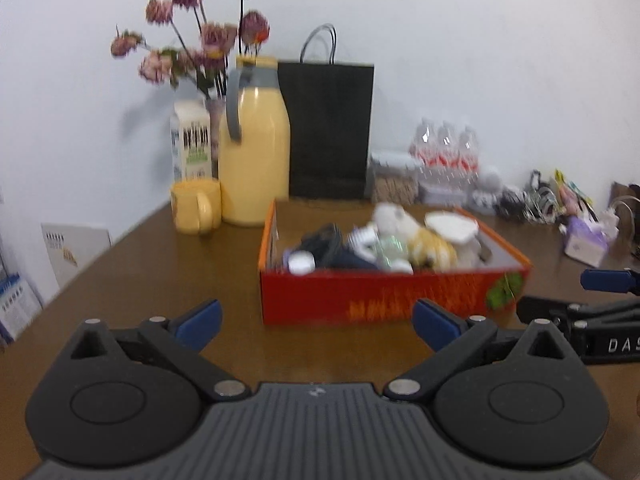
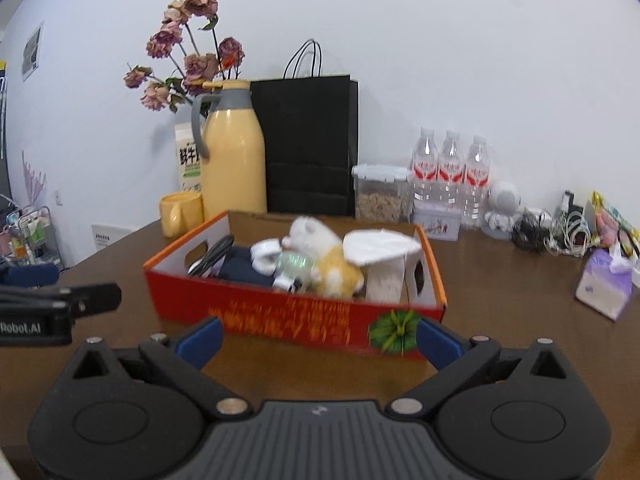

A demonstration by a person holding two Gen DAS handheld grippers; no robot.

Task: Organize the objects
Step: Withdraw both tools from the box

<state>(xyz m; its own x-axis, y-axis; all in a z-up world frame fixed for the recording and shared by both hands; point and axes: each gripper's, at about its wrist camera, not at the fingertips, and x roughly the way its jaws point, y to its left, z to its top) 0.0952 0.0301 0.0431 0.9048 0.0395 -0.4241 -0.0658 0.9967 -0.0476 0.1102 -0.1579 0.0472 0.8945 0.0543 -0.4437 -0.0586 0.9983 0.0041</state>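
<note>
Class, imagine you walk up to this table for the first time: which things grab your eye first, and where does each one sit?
First is the red box in the middle of the brown table, heaped with small items, a plush toy on top. Behind it against the wall stand a tall yellow flask and a black paper bag, with dried pink flowers rising at the left.

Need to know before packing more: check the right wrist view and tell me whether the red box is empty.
No. The red box already holds a plush toy, a dark bundle and a white mushroom-shaped piece.
</note>
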